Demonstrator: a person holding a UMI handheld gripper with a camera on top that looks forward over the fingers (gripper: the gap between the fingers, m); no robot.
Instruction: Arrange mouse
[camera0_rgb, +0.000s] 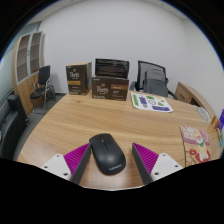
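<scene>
The black mouse (106, 153) lies flat on the wooden table (90, 118), close to the table's near edge, and it sits between the two fingers of the gripper (111, 160), which are spread wide apart. The left pad (76, 156) and the right pad (149, 155) each stand off from the mouse's sides with a strip of bare wood showing on both flanks, so nothing is pinched; the mouse rests on the table by its own weight. Its nose points away toward the table's far edge. Ahead of the mouse a broad stretch of bare tabletop runs toward the far side, giving open room forward and to the left. Along the far edge stand two brown boxes (94, 81) with a dark monitor-like box (111, 68) behind them, well apart from the mouse. Toward the far right corner lie some light papers or booklets (150, 101), and near the right edge a colourful printed package (199, 138) rests, closer to the right finger but not touching it. Black office chairs (151, 75) stand beyond the far edge, another chair (43, 82) at the left far corner, beside a shelf unit (30, 52) against the wall
</scene>
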